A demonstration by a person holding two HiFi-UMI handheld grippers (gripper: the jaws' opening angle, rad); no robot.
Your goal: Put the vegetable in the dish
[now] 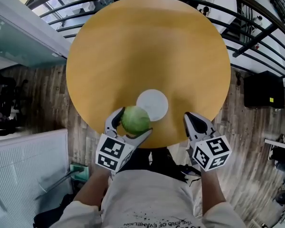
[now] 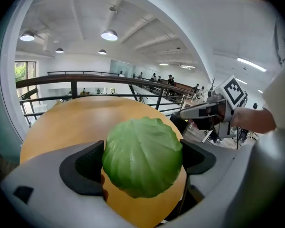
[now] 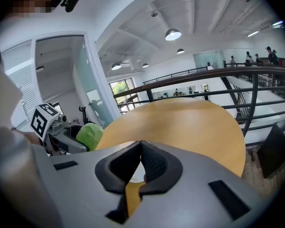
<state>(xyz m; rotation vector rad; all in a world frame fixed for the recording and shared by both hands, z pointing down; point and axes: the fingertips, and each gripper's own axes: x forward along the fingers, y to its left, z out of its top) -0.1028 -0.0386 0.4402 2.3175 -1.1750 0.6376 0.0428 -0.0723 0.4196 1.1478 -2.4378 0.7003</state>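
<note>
Nearest, my left gripper [image 1: 134,121] is clamped on the round green cabbage [image 2: 142,156], its ribbed glossy leaves between the black pads [image 2: 85,167]. My right gripper [image 3: 141,146] has its jaws pressed together, empty. Just beyond the cabbage lies the flat white round dish [image 1: 154,102] on the smooth round wooden table [image 1: 147,46].

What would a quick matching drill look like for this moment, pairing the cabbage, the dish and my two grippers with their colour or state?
Things:
1. cabbage
2. dish
3. left gripper
4. right gripper

States:
A. shut, nothing between its jaws
B. white, lying on the round table
C. green, held between two jaws, not in the dish
D. shut on the cabbage

Pairs: 1-C, 2-B, 3-D, 4-A.
</note>
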